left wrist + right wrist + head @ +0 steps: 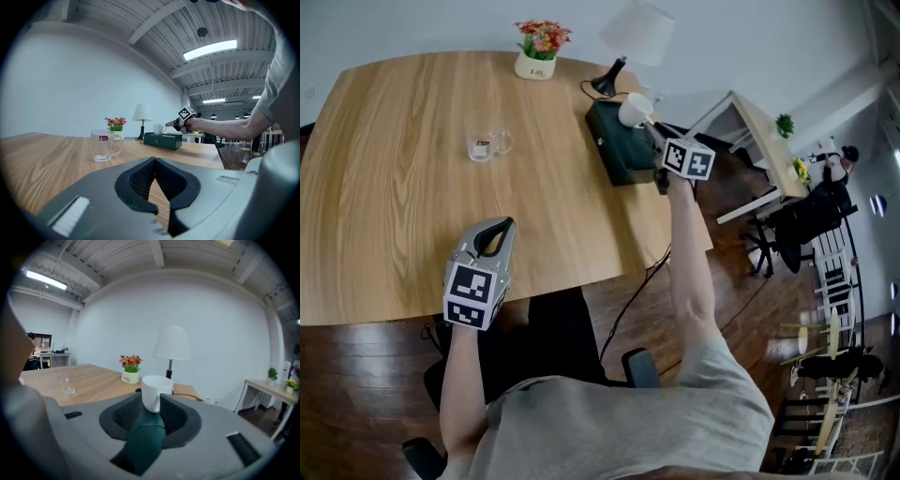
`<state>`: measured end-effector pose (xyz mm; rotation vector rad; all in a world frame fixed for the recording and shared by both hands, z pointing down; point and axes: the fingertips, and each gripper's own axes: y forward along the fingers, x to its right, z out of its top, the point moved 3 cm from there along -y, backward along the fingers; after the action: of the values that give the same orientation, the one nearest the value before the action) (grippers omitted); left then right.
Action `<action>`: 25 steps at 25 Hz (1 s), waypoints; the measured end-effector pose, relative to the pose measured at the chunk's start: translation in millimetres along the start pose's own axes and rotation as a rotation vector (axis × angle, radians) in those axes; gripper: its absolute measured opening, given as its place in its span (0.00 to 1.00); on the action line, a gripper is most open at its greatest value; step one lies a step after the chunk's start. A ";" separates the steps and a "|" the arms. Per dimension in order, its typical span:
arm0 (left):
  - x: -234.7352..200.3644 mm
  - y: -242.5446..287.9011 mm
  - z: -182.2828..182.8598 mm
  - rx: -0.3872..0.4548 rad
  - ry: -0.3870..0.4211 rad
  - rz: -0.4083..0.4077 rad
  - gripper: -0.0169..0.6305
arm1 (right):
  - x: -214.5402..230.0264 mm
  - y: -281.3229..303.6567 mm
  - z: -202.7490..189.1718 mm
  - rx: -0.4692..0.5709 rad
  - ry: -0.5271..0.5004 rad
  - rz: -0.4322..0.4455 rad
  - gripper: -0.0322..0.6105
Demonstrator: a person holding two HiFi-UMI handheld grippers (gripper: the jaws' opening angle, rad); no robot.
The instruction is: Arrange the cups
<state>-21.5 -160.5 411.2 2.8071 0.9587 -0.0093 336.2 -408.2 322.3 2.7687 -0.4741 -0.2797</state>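
As the right gripper (645, 119) points a little downward at the right side of the wooden table (394, 216), its jaws stand apart w/ the white cup (156, 389) between them; the pads lie just beside both sides of the cup but do not clench it, so this tool is released. The cup is upright and stands on a dark green box (619, 155); the box runs under the jaws toward the tool's body. Straight beyond the cup, seen from this tool, is a lamp (171, 345) w/ a white shade; a bit left of it, a flower pot (130, 376); far to the left, a glass mug (67, 383) on the table, well apart from the cup. The left gripper (153, 160) is near the table's front edge, approx. level; its jaws are together at the tips, w/ nothing between them. Ahead of it and a little left stands the same glass mug, upright, handle to the right; the box and the cup are further ahead, to the right.
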 end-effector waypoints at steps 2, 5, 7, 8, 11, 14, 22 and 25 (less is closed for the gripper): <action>0.4 0.5 2.9 0.005 -0.003 -0.004 0.04 | -50.2 -16.6 12.4 0.090 -0.032 0.092 0.26; 0.6 0.4 3.8 0.009 -0.013 0.000 0.04 | -171.1 -16.5 -9.9 0.088 -0.094 0.422 0.26; 1.3 0.6 2.7 0.006 -0.013 0.001 0.04 | -244.3 -12.7 -45.9 0.033 -0.152 0.611 0.26; 1.6 0.8 2.4 0.004 -0.012 -0.001 0.04 | -270.9 -10.7 -61.4 0.012 -0.178 0.671 0.26; 1.0 0.9 1.8 0.005 -0.010 -0.004 0.04 | -310.1 1.4 -72.5 -0.005 -0.197 0.742 0.25; 0.8 0.5 0.4 0.006 -0.013 -0.003 0.04 | -316.7 23.2 -50.3 0.026 -0.230 0.699 0.25; 0.3 1.4 -1.4 0.005 -0.012 -0.003 0.04 | -331.2 69.4 -1.5 0.104 -0.370 0.578 0.26; 1.3 0.3 -1.9 0.005 -0.013 -0.002 0.04 | -338.9 82.7 -5.8 0.073 -0.420 0.571 0.26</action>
<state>-20.4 -159.7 413.0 2.8069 0.9604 -0.0304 -0.2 -361.2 402.2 2.4921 -1.3603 -0.7073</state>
